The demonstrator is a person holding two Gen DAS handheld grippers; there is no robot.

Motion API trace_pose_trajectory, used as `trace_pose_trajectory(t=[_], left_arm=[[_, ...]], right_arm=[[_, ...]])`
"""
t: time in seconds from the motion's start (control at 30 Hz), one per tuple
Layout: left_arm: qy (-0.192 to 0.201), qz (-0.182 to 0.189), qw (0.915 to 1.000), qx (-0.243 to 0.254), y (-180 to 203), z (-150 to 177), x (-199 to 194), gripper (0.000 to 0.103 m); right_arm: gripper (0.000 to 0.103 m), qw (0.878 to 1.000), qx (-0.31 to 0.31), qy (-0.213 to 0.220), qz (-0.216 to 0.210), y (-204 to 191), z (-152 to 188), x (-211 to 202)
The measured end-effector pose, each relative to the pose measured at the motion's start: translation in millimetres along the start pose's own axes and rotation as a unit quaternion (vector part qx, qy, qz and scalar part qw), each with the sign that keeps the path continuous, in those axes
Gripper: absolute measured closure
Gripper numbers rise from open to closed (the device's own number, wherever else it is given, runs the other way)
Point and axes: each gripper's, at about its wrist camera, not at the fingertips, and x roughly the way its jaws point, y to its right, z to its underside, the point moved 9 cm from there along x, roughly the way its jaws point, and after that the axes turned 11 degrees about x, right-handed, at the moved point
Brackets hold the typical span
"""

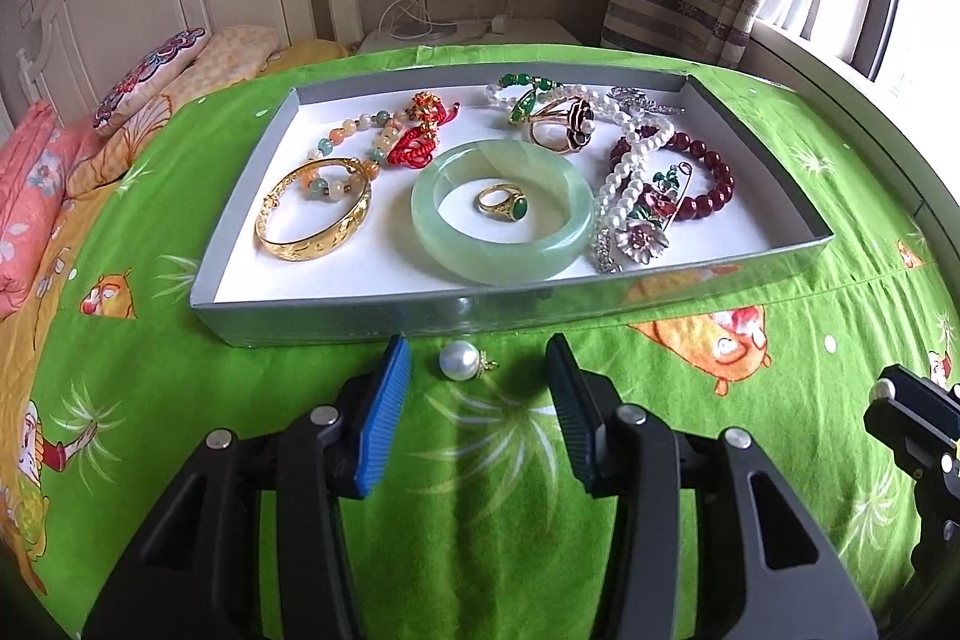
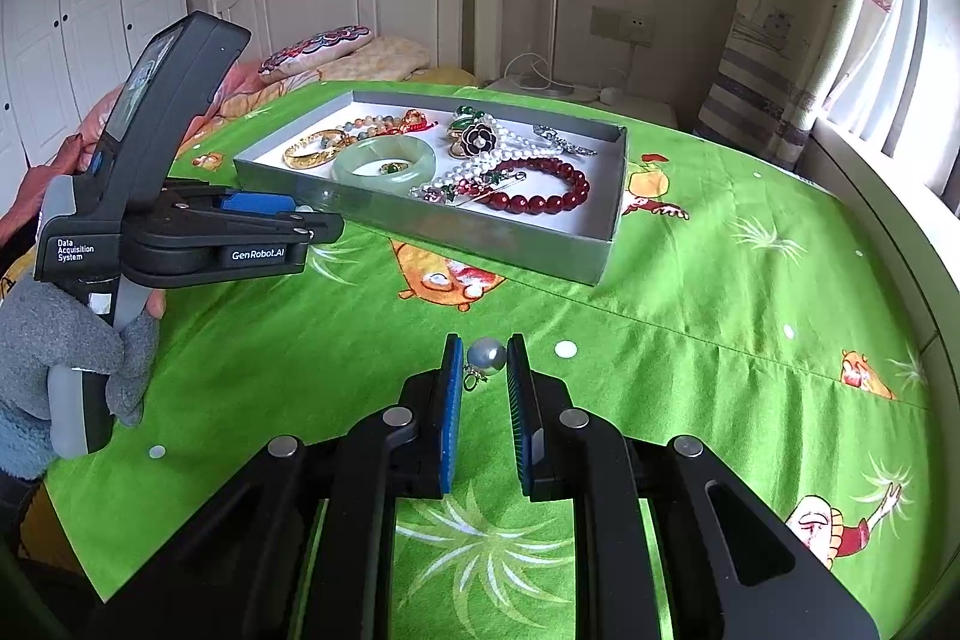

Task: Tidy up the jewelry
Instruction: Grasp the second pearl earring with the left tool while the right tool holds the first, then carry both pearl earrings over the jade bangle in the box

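Right gripper (image 2: 485, 361), nearest: jaws narrow, pads clamped on a round white pearl earring (image 2: 487, 354), gold hook dangling at 7 o'clock. Left gripper (image 1: 477, 370): jaws partly apart, a second white pearl earring (image 1: 459, 360) lying loose on the green cartoon-print bedsheet (image 1: 690, 430) between them, untouched. Directly beyond at 12 o'clock, the shallow grey cardboard tray (image 1: 510, 304) wall blocks the way; inside, pale green jade bangle (image 1: 503, 208) ringing a gold ring with green stone (image 1: 503, 204).

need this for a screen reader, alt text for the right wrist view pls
The right gripper pinches a pearl earring above a green bedspread. Behind it, a grey tray holds bracelets, rings and pearls, with the left gripper at its near edge.
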Motion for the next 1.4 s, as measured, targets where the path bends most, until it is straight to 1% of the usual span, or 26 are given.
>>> trace_pose_trajectory(t=[0.13, 0.23, 0.33, 0.4, 0.47, 0.63, 0.8, 0.87, 0.97, 1.17, 1.3, 1.4], left_arm=[[0.000, -0.003, 1.0000, 0.000, -0.3, -0.1, 0.1, 0.059], [0.001, -0.006, 1.0000, -0.004, -3.2, 1.9, -1.4, 0.063], [0.002, -0.009, 0.9999, -0.009, -6.3, 2.8, -1.7, 0.070], [0.002, -0.009, 0.9999, -0.012, -8.3, 3.4, -2.0, 0.071], [0.003, -0.011, 0.9998, -0.015, -9.4, 3.9, -2.9, 0.077], [0.004, -0.010, 0.9997, -0.020, -10.7, 4.8, -3.3, 0.084], [0.005, -0.009, 0.9998, -0.018, -9.4, 5.0, -4.1, 0.084], [0.008, -0.002, 0.9998, -0.017, -8.0, 6.6, -6.4, 0.084], [0.015, 0.009, 0.9994, -0.030, -10.5, 10.6, -12.1, 0.084], [0.036, 0.019, 0.9986, -0.032, -12.9, 17.1, -32.6, 0.084], [0.064, 0.017, 0.9972, -0.035, -21.4, 6.0, -58.3, 0.084], [0.085, 0.013, 0.9958, -0.032, -29.5, -8.4, -76.4, 0.084]], right_arm=[[0.087, 1.000, 0.000, 0.000, 0.000, 0.2, -0.2, 0.3], [0.087, 1.000, 0.000, 0.000, 0.000, -0.3, -0.4, 0.4], [0.087, 1.000, 0.000, 0.000, 0.000, -0.2, -0.4, 0.4], [0.087, 1.000, 0.000, -0.001, -0.001, -0.1, -0.1, 0.5], [0.087, 1.000, 0.000, -0.001, -0.001, 0.0, 0.3, 0.7], [0.087, 1.000, 0.001, -0.003, -0.002, -0.1, 0.4, 1.3], [0.087, 1.000, 0.002, -0.005, -0.002, 0.1, 0.7, 2.1], [0.087, 1.000, 0.003, -0.004, -0.002, 0.3, 0.5, 1.8], [0.087, 1.000, 0.008, 0.001, -0.004, 1.8, -0.1, 0.0], [0.087, 1.000, 0.016, 0.015, -0.012, 3.0, -2.9, -7.1], [0.087, 0.999, 0.026, 0.019, -0.039, 0.0, -6.2, -10.9], [0.087, 0.999, 0.020, 0.030, -0.040, -2.0, -18.2, -13.2]])
